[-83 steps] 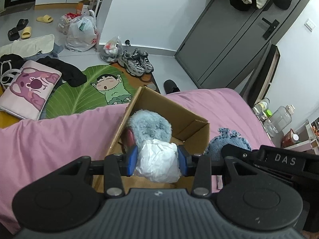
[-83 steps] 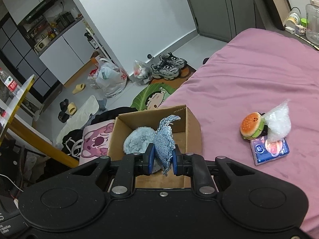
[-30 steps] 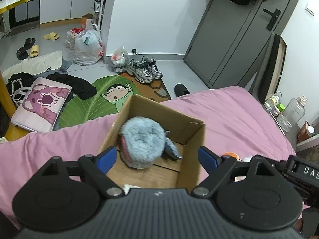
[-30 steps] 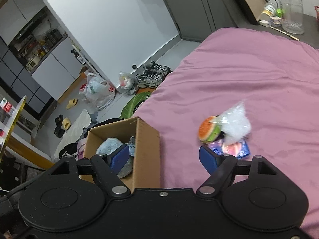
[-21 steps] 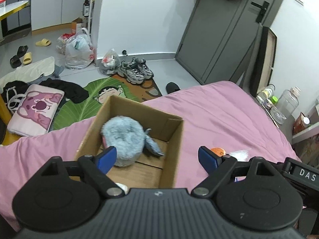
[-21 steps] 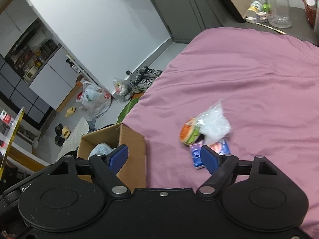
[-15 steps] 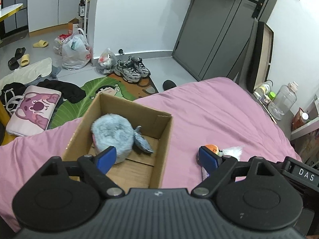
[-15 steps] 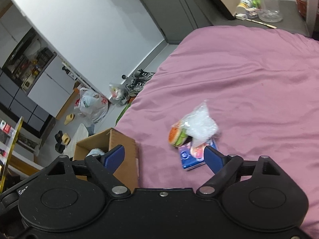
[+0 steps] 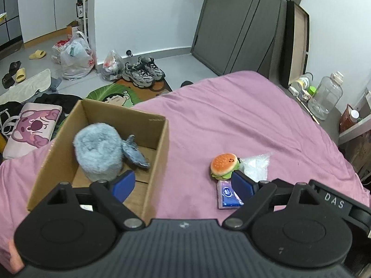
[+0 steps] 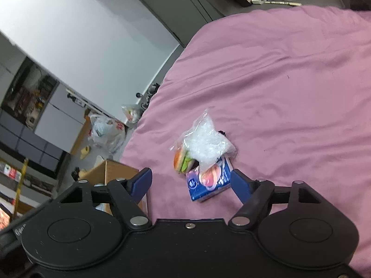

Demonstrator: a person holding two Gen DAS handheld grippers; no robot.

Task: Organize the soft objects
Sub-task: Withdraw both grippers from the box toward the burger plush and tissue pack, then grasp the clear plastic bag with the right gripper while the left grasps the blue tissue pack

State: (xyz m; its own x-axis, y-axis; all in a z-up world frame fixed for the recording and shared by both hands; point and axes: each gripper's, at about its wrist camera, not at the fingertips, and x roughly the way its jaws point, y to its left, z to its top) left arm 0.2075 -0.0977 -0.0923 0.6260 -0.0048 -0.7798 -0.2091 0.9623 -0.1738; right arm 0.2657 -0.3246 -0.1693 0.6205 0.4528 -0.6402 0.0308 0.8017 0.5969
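cardboard box [image 9: 160,143] at centre left of the left view, holding a fluffy blue plush [image 9: 98,154] and a denim piece [image 9: 135,153] | left gripper [image 9: 183,185] jaws wide open, empty | burger toy [image 9: 223,165], clear plastic bag [image 9: 255,165] and blue tissue pack [image 9: 226,195] touching together on the pink bedsheet [image 9: 231,120], centre right | right gripper [image 10: 191,184] jaws wide open, empty, tissue pack between them in the frame

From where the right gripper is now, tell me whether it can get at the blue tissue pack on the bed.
Probably yes. The right gripper is open, and the blue tissue pack lies just ahead between its fingers. The clear plastic bag overlaps only its far edge.
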